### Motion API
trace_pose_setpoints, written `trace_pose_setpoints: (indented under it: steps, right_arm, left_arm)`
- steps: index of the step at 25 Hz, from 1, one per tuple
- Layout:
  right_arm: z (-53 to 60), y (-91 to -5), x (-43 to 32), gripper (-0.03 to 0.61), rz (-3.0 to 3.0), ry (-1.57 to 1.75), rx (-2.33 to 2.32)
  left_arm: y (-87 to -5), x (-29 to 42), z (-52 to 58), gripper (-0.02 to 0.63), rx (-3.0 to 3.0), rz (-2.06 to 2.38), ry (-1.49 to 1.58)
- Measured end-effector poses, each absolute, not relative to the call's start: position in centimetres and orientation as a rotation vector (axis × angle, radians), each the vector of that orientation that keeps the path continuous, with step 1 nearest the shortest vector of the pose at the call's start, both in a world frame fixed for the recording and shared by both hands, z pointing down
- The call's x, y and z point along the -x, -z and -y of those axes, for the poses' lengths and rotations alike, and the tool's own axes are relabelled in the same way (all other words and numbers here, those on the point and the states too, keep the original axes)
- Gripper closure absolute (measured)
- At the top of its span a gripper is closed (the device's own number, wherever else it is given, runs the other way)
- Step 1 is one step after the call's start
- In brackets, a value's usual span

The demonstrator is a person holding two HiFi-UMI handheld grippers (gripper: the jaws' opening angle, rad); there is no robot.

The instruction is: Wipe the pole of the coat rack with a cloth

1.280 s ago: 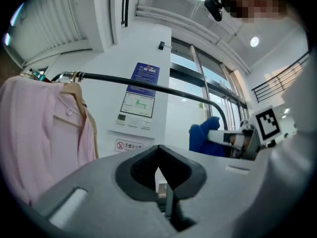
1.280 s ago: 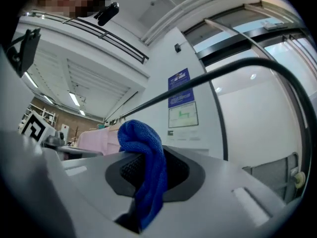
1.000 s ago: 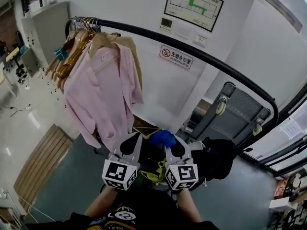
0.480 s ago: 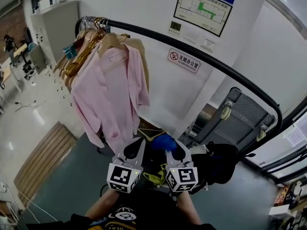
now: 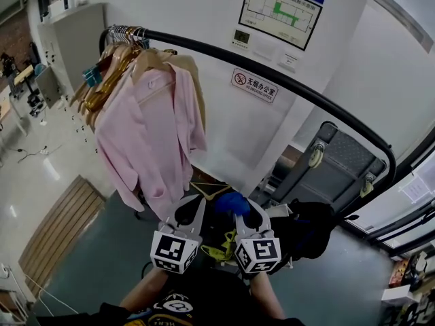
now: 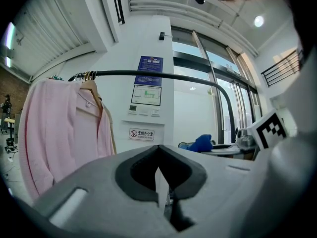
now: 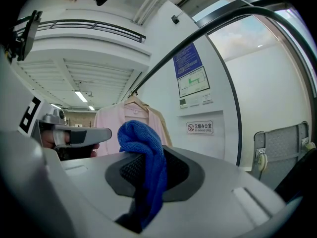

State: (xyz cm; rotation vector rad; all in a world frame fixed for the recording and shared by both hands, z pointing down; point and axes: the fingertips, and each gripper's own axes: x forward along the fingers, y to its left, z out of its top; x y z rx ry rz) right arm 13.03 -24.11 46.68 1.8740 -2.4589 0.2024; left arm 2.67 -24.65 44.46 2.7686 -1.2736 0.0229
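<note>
The coat rack's black pole [image 5: 285, 83] runs from upper left to the right, then bends down; it also arcs overhead [image 6: 148, 74] [image 7: 198, 38]. A blue cloth [image 5: 232, 201] [image 7: 143, 157] is pinched in my right gripper [image 5: 246, 212] [image 7: 146, 182], which is shut on it, well below the pole. My left gripper [image 5: 190, 210] [image 6: 159, 182] is held beside it, jaws shut with nothing between them. Both point up toward the pole without touching it.
A pink shirt [image 5: 146, 128] and several wooden hangers [image 5: 105, 70] hang at the pole's left end. A white wall with a floor plan [image 5: 280, 12] and a sign [image 5: 253, 85] stands behind. A grey folded cart [image 5: 333, 165] and a black bag [image 5: 312, 226] sit at right.
The view shifted slightly between frames. Both grippers stay low and side by side, with the cloth still held in the right one.
</note>
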Motion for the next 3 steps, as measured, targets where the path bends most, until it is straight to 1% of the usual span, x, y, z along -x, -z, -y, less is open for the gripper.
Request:
trace_pose_setpoints:
  steps: [3]
  right_arm:
    - [24.11, -46.73, -12.99, 0.515, 2.458, -0.207, -1.873]
  left_arm:
    - [-44.46, -2.65, 24.71, 0.609, -2.767, 1.268, -0.024]
